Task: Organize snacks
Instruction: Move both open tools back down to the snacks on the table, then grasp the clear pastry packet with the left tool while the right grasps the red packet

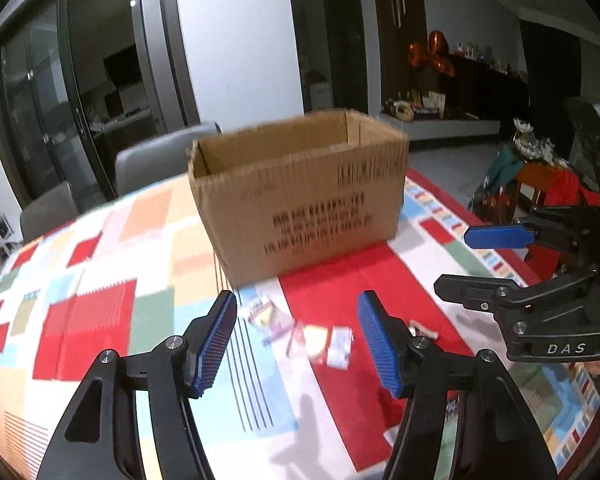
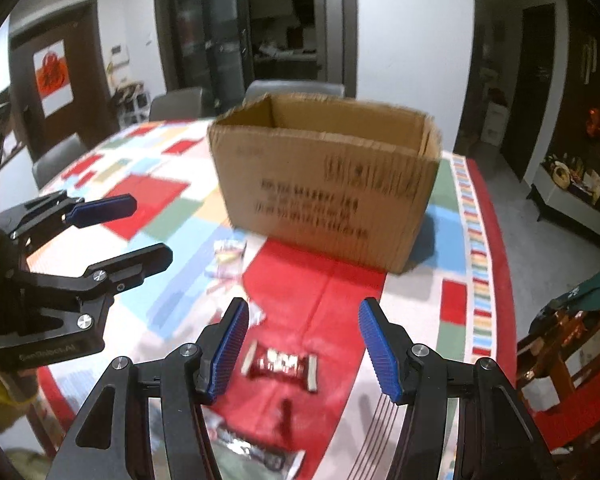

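Left gripper (image 1: 298,340): jaws spread wide, nothing between the blue pads, held above the near part of the table. Right gripper (image 2: 302,346): jaws likewise apart and empty, hovering just over a red-wrapped candy (image 2: 280,365) that lies on the red patch of the tablecloth (image 2: 160,192) (no contact visible).

Cardboard box (image 1: 300,196): open-topped, upright, standing at the far centre of the table; interior contents can't be made out from these angles.

Snacks, approx. positions:
- Pastel packet (image 1: 265,314), near side of box, slightly left.
- Small white-and-orange packets (image 1: 320,342), a loose cluster just right of the pastel one, between the left gripper's pads in its view.
- Silver-and-dark wrapper (image 2: 252,448), nearest table edge, partly hidden under the right gripper.

Grey chairs (image 2: 176,104) stand along the far side of the table. Motion blur hides the print on the box.
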Demonstrator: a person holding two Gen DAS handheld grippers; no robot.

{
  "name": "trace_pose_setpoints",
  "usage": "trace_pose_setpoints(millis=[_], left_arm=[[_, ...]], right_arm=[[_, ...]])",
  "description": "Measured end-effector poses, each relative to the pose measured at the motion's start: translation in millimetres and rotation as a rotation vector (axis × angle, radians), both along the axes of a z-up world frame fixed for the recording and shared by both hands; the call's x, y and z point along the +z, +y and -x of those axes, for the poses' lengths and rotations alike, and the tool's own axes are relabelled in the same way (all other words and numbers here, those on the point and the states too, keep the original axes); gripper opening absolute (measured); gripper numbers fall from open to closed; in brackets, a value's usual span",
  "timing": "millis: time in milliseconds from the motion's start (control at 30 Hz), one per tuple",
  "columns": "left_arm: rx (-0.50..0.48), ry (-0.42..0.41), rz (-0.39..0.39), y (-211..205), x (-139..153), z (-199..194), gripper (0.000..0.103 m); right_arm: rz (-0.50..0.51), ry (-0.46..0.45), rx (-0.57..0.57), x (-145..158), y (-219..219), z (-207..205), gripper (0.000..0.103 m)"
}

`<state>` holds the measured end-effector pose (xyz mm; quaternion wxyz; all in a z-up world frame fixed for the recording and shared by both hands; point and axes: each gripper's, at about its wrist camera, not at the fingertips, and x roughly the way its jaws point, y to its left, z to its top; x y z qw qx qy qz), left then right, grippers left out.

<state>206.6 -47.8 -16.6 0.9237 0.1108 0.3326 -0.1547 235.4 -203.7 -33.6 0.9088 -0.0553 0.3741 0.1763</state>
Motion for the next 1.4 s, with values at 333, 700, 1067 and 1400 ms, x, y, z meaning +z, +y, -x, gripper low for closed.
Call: trace_pose_setpoints(millis=[333,700,1067,1400], left_arm=[[-0.01,0.119,0.015,0.7,-42.8,-12.2,0.062],[0.0,0.236,0.044,-3.5,-78.8,-40.9,0.062],[0.068,0.298,0.086,-1.9,-101.0,-66.5,0.062],[0.075,0.276,0.065,-13.3,-106.8,-68.1,0.057]], right_arm=[[0.085,0.113,0.094,-41.5,12.1,-2.6,0.058],[0.114,0.203,0.183,-73.2,16.8,-23.7,0.058],[0.098,0.204,0.205,-88.1,25.2,-42.6,0.055],[0.061,0.173,0.103,-87.4,15.1,-45.2,0.034]])
